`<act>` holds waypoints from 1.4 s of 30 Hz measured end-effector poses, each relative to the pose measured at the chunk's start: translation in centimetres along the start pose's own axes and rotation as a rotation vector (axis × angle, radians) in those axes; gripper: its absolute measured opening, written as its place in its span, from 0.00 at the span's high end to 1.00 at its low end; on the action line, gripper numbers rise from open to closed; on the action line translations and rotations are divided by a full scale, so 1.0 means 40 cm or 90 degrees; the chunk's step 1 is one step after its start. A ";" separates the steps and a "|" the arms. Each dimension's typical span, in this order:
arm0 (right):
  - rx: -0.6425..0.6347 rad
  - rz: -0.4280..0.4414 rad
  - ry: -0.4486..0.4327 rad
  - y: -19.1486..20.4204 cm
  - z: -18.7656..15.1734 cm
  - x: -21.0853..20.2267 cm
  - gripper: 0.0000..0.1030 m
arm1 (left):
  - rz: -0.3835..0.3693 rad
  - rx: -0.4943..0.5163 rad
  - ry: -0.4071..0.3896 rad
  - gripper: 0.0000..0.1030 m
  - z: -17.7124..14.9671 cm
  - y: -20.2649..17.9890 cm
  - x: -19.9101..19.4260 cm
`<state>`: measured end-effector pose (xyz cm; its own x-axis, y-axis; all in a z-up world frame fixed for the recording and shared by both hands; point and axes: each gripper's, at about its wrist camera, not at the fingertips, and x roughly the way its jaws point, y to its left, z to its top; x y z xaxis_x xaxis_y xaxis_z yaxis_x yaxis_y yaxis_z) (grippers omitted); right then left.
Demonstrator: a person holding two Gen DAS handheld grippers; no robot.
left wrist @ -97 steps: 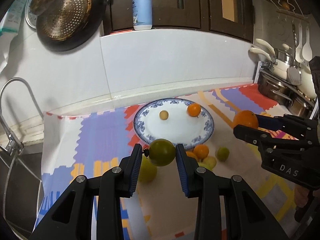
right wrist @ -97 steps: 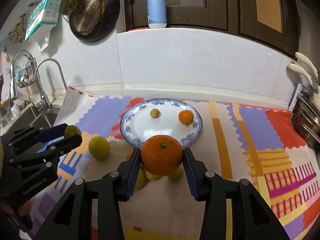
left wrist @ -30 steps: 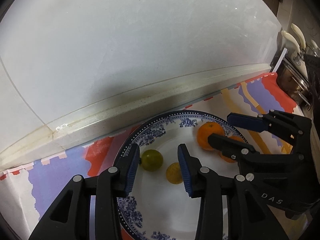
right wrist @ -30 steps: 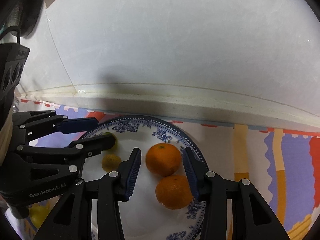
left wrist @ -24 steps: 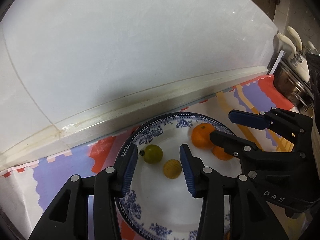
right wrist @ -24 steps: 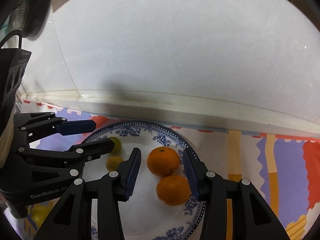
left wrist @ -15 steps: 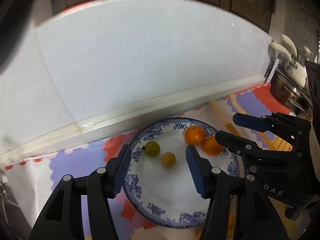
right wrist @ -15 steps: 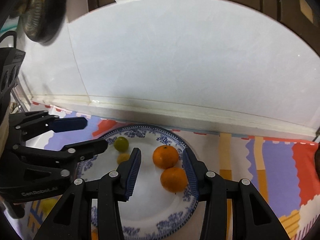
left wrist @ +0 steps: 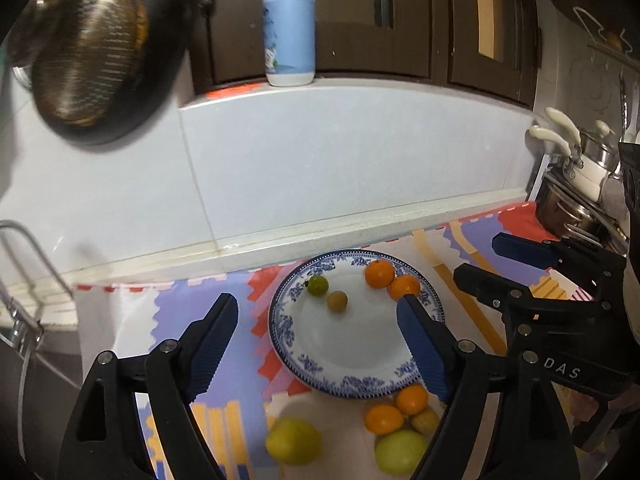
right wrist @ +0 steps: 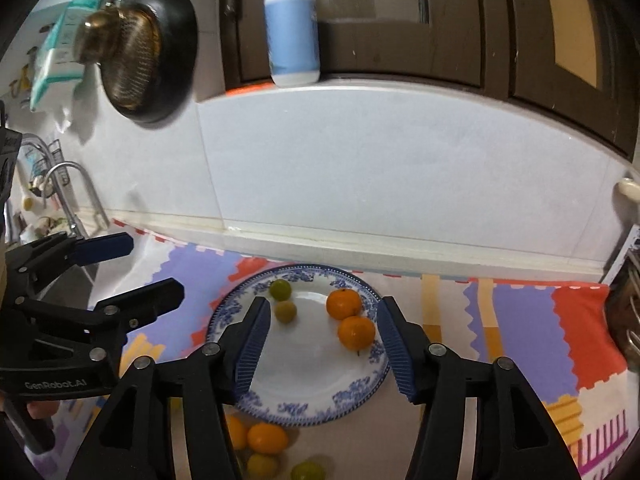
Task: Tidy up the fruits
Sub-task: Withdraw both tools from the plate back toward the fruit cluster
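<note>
A blue-and-white plate [left wrist: 352, 364] [right wrist: 304, 384] sits on the colourful mat. On it lie two oranges [left wrist: 379, 273] [right wrist: 343, 304], touching, a small green fruit [left wrist: 317, 285] [right wrist: 280, 289] and a small yellow fruit [left wrist: 337, 301] [right wrist: 285, 312]. Several loose fruits lie in front of the plate: oranges [left wrist: 412, 399] [right wrist: 267, 438] and yellow-green ones [left wrist: 293, 440]. My left gripper [left wrist: 316, 332] is open and empty, raised above the plate's near side. My right gripper [right wrist: 322, 338] is open and empty above the plate; it also shows in the left wrist view [left wrist: 516, 268].
A white tiled wall rises behind the mat. A soap bottle [left wrist: 289, 28] stands on the ledge above; a dark pan with a strainer [left wrist: 92, 56] hangs at left. A faucet and sink [right wrist: 68, 192] are left; pots [left wrist: 576, 184] stand right.
Both grippers let go of their fruits onto the plate, opened wide, and pulled back and up from it. The view now takes in the ledge and cabinets.
</note>
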<state>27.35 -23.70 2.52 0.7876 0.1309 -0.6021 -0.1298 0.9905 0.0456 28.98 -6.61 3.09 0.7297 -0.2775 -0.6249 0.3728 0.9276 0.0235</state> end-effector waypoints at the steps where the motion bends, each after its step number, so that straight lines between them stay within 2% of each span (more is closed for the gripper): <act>1: -0.004 0.000 -0.004 0.003 -0.003 -0.013 0.45 | 0.004 -0.003 -0.003 0.18 -0.009 -0.002 -0.014; 10: -0.029 0.013 -0.026 0.024 -0.052 -0.101 0.45 | 0.041 -0.003 -0.031 0.13 -0.095 -0.041 -0.109; 17: -0.069 0.025 -0.011 0.033 -0.099 -0.134 0.45 | 0.053 -0.005 -0.029 0.13 -0.150 -0.082 -0.139; 31: -0.130 0.054 0.062 0.021 -0.191 -0.108 0.45 | 0.045 0.008 0.025 0.13 -0.253 -0.142 -0.097; 42: -0.160 0.079 0.128 0.016 -0.266 -0.029 0.45 | 0.006 0.023 0.074 0.14 -0.311 -0.164 -0.018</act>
<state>19.95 -23.65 -5.23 0.6248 0.2143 -0.7508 -0.3815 0.9228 -0.0541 18.88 -9.39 -6.32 0.6624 -0.2362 -0.7109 0.3884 0.9198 0.0563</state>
